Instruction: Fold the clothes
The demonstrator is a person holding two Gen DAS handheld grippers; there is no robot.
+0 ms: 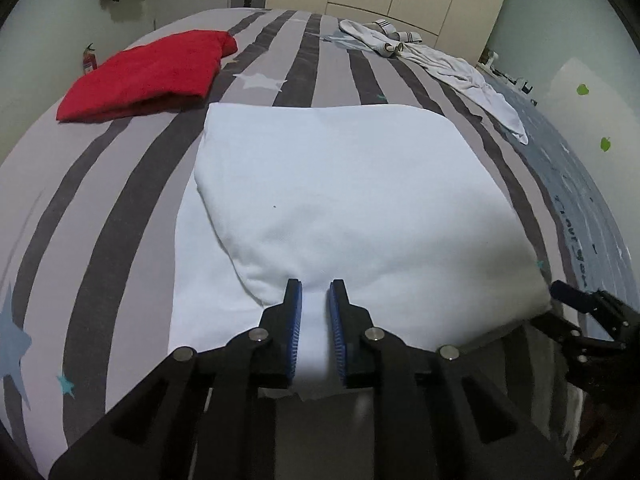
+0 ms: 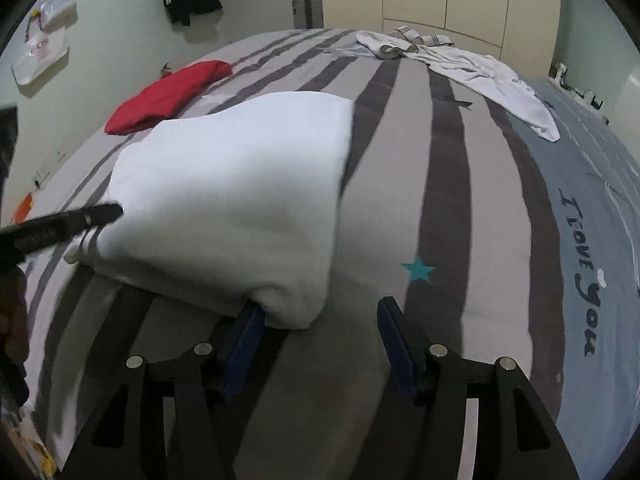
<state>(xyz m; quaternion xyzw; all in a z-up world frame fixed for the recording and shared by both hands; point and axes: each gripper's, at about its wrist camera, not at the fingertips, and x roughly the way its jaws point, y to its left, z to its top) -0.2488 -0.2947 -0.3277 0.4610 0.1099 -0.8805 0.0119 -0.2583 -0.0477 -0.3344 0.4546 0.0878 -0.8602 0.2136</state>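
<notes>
Left tongs point(image 1: 315, 286) pinching white garment point(image 1: 360, 200), folded and puffy, right tongs point(image 2: 322, 308) spread wide

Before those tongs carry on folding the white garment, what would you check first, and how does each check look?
1. Left tongs gripping the white garment: ok, closed on its near edge.
2. Right tongs gripping: not ok, jaws stand open, with only the left finger at the garment's corner.
3. Fold lying smooth: ok, no big wrinkles in the left view.
4. Red garment out of the way: ok, apart, far left.
5. White crumpled clothes out of the way: ok, far right.
6. Lower layer aligned: cannot tell, mostly covered.
</notes>
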